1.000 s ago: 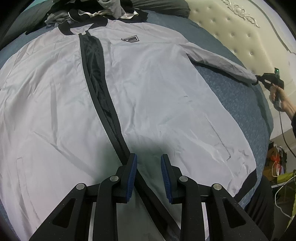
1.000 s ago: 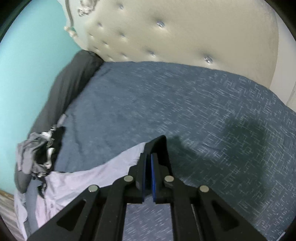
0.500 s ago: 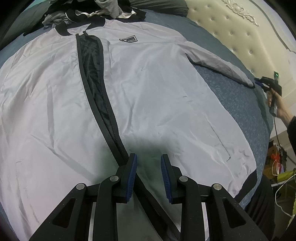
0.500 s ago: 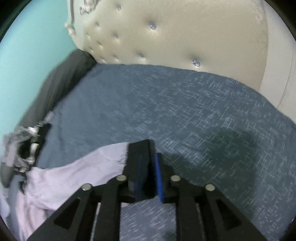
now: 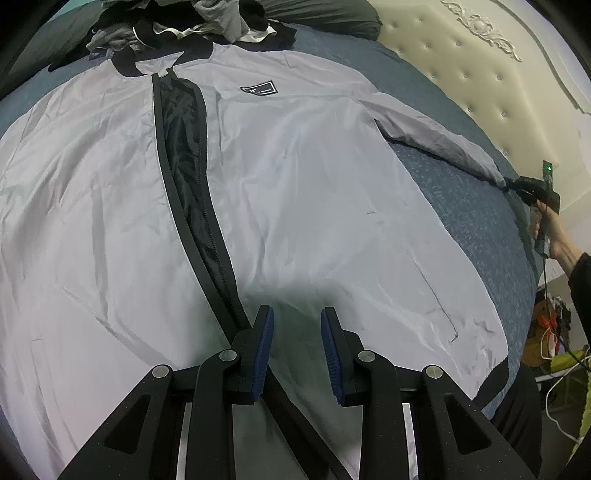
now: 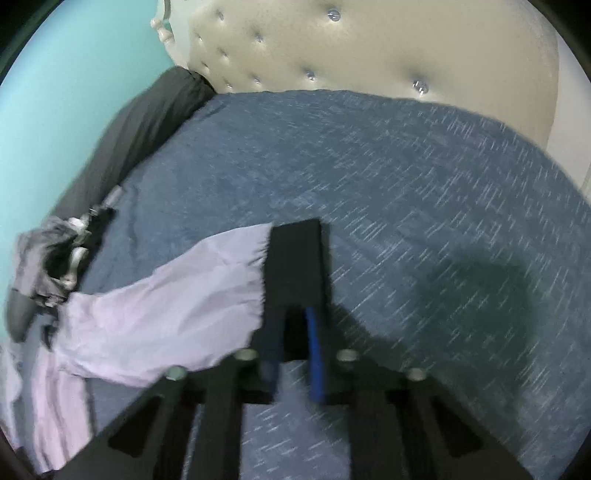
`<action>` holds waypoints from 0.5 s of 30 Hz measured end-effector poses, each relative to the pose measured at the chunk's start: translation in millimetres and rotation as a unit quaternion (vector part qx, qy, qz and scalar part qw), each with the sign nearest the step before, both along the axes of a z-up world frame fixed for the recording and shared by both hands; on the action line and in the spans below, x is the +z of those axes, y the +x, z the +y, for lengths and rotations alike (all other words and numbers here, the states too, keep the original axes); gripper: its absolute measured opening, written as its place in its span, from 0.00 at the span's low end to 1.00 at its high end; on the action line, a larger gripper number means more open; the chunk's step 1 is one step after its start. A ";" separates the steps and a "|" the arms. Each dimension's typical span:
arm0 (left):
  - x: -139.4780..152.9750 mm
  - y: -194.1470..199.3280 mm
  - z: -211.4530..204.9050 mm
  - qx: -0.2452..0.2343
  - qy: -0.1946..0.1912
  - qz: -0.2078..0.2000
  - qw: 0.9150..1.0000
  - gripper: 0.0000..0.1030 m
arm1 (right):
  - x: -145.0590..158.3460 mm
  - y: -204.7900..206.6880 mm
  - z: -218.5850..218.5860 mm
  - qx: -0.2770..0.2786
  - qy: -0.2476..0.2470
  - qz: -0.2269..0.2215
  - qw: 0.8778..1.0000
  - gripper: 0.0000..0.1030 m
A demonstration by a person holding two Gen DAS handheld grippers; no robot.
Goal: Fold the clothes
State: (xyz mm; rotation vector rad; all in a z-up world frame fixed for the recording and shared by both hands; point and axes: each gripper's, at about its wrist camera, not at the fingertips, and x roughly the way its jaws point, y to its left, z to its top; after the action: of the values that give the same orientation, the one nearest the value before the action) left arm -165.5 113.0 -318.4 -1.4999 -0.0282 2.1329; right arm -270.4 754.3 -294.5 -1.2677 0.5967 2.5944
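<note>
A pale lilac jacket (image 5: 314, 184) lies face up on the blue bed cover (image 5: 461, 206), its black zip band (image 5: 188, 158) parted. My left gripper (image 5: 297, 310) hovers over the hem beside the zip, open, nothing between its blue pads. The right sleeve (image 5: 443, 144) stretches out to my right gripper (image 5: 517, 183), held by a person's hand (image 5: 546, 229). In the right wrist view the black cuff (image 6: 295, 243) covers the tips of that gripper (image 6: 297, 284). Its jaws are closing with the cuff between them, and the sleeve (image 6: 166, 302) trails off to the left.
A heap of grey and black clothes (image 5: 207, 18) lies beyond the collar, also seen at the left as a clothes heap (image 6: 48, 258). A dark pillow (image 6: 140, 122) and the tufted cream headboard (image 6: 369, 44) bound the bed. Bare blue cover (image 6: 406, 184) spreads ahead of the right gripper.
The right gripper let its jaws part briefly, sank toward the bed and took the black cuff between them; the sleeve now lies straighter. The left gripper stayed put.
</note>
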 end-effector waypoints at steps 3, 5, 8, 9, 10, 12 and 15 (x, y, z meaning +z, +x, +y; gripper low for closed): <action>-1.8 1.0 0.4 -0.002 0.000 -0.002 1.000 0.28 | 5.8 -8.1 11.1 -0.034 0.026 -0.008 0.999 0.01; -2.4 1.7 -0.6 -0.003 0.002 -0.002 1.000 0.28 | 15.1 -9.7 7.7 -0.031 0.040 0.001 0.999 0.01; -4.3 -0.8 -4.9 0.002 0.005 -0.002 1.000 0.28 | 36.4 -7.4 -17.1 0.018 0.050 0.046 0.998 0.02; -4.9 -2.7 -6.7 0.006 0.006 -0.003 1.000 0.28 | 42.5 -7.5 -29.8 0.045 0.042 0.058 0.996 0.02; -5.4 -4.8 -8.7 0.010 0.008 -0.003 1.000 0.28 | 45.8 -10.2 -43.9 0.071 0.030 0.061 0.995 0.02; -5.1 -10.5 -12.9 0.022 0.016 -0.004 1.000 0.28 | 50.1 -19.1 -76.5 0.128 0.003 0.057 0.990 0.06; -2.7 -21.3 -19.8 0.042 0.021 0.004 0.999 0.28 | 49.4 -31.5 -132.7 0.210 -0.017 0.038 0.977 0.14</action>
State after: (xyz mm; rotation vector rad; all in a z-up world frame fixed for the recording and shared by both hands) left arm -186.8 93.2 -321.0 -1.4904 -0.1355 2.1899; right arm -301.8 621.6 -245.1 -1.4442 0.4229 2.9952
